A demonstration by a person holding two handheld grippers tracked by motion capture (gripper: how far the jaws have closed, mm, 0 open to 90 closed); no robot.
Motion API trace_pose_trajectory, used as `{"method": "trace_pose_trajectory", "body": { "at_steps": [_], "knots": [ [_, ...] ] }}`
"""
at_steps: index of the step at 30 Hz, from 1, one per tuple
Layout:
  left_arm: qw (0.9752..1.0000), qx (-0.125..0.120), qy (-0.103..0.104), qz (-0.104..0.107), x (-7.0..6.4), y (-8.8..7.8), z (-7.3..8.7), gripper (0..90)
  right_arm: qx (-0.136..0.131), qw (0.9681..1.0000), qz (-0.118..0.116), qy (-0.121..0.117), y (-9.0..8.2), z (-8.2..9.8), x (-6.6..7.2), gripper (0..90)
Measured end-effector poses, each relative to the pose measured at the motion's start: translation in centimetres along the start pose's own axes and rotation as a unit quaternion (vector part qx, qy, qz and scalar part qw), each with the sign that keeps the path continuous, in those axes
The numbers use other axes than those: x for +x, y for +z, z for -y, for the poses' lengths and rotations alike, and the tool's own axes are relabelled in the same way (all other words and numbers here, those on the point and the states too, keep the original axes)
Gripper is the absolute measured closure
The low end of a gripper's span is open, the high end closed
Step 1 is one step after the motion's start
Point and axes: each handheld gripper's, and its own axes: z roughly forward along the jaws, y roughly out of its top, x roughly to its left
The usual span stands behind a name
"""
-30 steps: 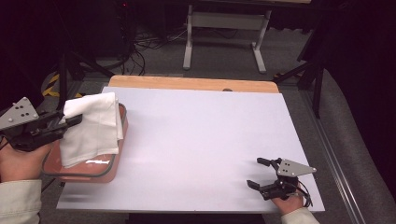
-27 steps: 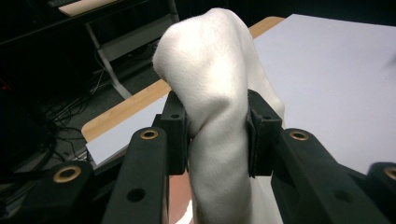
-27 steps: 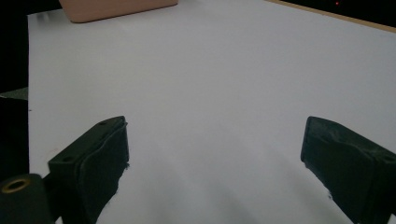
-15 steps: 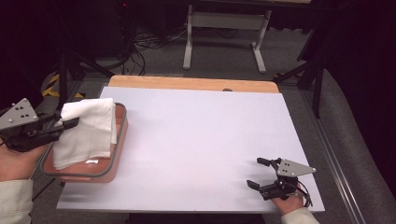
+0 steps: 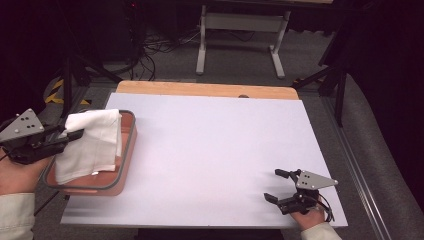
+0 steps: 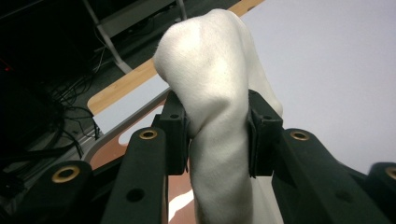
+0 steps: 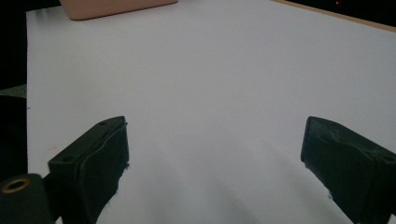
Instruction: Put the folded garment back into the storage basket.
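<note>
A white cloth (image 5: 92, 142) hangs over a shallow salmon-coloured tray (image 5: 125, 165) with a grey rim at the table's left edge. My left gripper (image 5: 70, 136) is shut on the cloth's left side. In the left gripper view the cloth (image 6: 217, 116) bulges up between the two black jaws and the tray (image 6: 112, 151) lies beneath. At the table's front right my right gripper (image 5: 276, 185) stands open, low over the white table top, nothing between its jaws (image 7: 215, 154).
The white table top (image 5: 215, 150) stretches between both grippers, with a wooden strip (image 5: 205, 89) along its far edge. Beyond it stand a grey metal stand (image 5: 240, 30) and loose cables on the floor. A tray corner (image 7: 112, 7) lies far off in the right gripper view.
The left gripper has drawn the cloth leftward and lifted it a little, uncovering more of the tray's right rim. The right gripper has stayed where it was.
</note>
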Motion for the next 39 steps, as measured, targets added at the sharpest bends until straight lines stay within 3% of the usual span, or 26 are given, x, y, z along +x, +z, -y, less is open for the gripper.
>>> {"method": "trace_pose_trajectory", "body": {
  "at_steps": [27,39],
  "knots": [
    [0.9985,-0.002,-0.046,0.030,0.2,2.6,2.9,65.2,0.000,1.0000,0.000,-0.001,0.0,0.0,0.0,8.4],
    [0.9977,0.013,-0.055,0.038,0.3,3.5,3.4,65.0,0.001,1.0000,0.000,-0.001,0.0,0.0,0.0,8.4]
  ]
}}
